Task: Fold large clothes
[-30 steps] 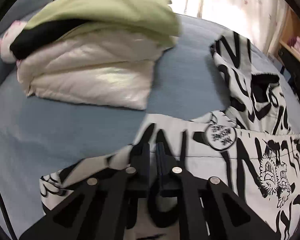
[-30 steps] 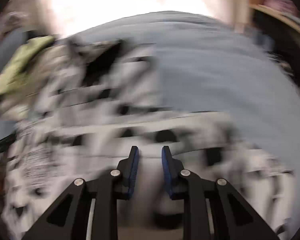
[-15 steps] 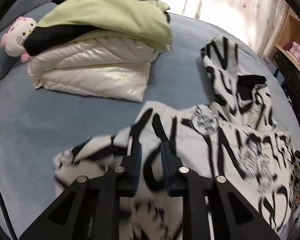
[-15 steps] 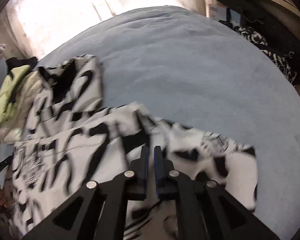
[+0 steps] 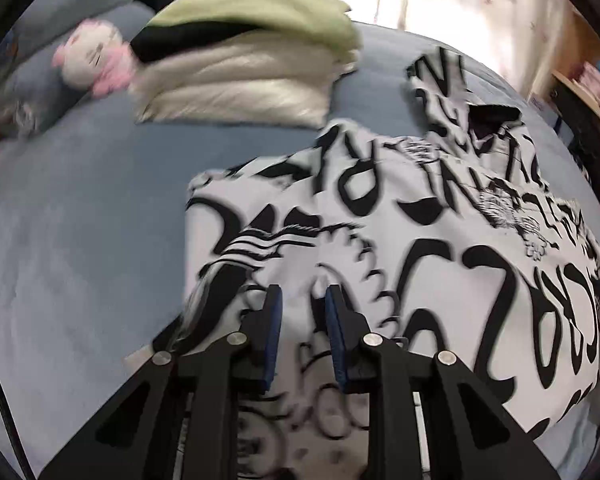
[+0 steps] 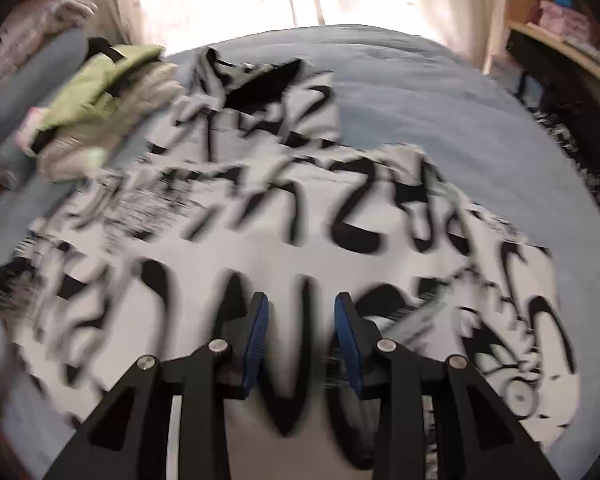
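Left gripper (image 5: pixel 300 298) and right gripper (image 6: pixel 298 306), pinched together before, now gape over the folded printed hoodie (image 5: pixel 400 216).

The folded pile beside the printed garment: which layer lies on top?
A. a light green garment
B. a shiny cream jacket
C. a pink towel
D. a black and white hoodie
A: in the left wrist view the light green garment covers the pile, above the cream jacket.
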Available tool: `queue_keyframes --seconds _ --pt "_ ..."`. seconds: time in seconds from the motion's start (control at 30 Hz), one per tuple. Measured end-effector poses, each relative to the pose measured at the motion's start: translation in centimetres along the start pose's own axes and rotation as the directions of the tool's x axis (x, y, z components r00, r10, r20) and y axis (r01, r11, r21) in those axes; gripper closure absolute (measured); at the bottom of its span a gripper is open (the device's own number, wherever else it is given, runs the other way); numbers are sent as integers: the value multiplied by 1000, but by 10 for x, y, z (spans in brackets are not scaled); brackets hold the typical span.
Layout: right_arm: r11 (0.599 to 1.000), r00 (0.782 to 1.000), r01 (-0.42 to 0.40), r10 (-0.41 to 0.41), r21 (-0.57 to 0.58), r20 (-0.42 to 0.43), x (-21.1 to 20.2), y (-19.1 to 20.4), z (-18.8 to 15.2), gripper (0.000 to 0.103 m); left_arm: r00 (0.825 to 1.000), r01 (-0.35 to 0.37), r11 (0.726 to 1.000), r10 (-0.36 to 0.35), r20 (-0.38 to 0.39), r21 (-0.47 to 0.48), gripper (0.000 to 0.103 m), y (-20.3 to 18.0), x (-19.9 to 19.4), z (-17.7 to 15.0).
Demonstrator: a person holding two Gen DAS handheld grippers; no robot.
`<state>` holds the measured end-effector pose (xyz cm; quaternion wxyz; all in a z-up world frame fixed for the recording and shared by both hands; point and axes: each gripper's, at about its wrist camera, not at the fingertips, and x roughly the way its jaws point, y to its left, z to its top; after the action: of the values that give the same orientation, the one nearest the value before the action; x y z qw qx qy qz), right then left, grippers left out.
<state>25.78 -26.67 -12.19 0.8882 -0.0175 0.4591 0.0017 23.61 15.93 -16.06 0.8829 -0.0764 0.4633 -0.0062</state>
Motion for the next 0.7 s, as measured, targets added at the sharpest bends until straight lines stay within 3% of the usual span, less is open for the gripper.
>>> queue_keyframes --seconds 0.13,0.23,0.27,0.47,0.7 --pt "982 987 157 -158 106 -3 -1 -68 -17 71 1000 18 999 -17 8 -48 85 19 2 0" --pt "965 985 169 -172 198 -6 -12 -117 -32 87 1000 21 998 -20 16 -67 86 25 0 -3" --pt "957 983 183 -185 224 -11 -17 -130 -38 87 1000 19 997 -18 17 -70 86 27 -1 -4" --pt "947 976 219 -216 237 -37 -31 -141 -50 87 1000 -14 998 14 9 -54 86 22 0 -6" --pt "943 983 182 -182 280 -26 -55 -132 -48 84 1000 -19 999 19 -20 -47 85 19 -20 -9"
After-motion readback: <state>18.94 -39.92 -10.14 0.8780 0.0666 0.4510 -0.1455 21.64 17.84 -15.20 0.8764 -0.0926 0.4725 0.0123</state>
